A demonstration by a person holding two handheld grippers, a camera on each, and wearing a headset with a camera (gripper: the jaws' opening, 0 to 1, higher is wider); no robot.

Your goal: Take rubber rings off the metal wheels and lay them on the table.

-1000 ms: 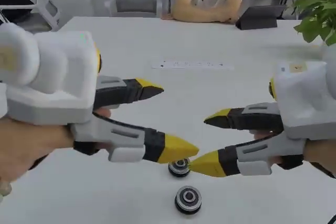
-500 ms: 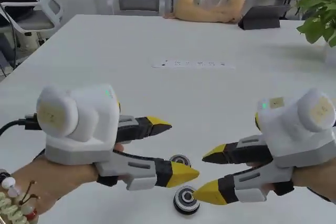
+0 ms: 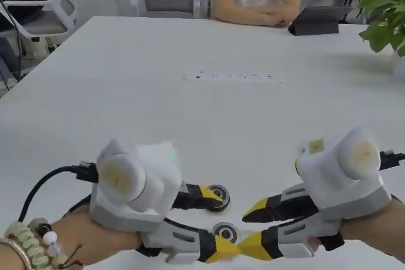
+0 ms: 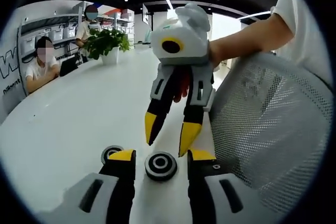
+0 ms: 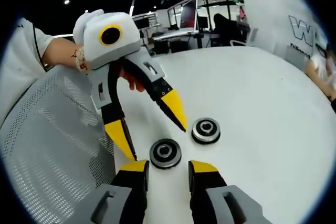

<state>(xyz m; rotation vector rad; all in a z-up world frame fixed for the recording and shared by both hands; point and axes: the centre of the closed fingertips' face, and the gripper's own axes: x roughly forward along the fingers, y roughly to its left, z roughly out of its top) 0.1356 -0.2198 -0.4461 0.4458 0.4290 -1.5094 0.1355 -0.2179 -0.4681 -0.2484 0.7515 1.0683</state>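
Approach step: left gripper (image 3: 223, 222) and right gripper (image 3: 245, 232), jaws apart on both, flank near wheel (image 3: 226, 232), bottom centre of desk (image 3: 190, 124). Next, likely: one steadies wheel, other pinches rubber ring (image 5: 152, 153).

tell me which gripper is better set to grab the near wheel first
Left, narrowly. In the left gripper view the near wheel sits between the fingers of the open left gripper; the right gripper, also open, has it just beyond its tips.
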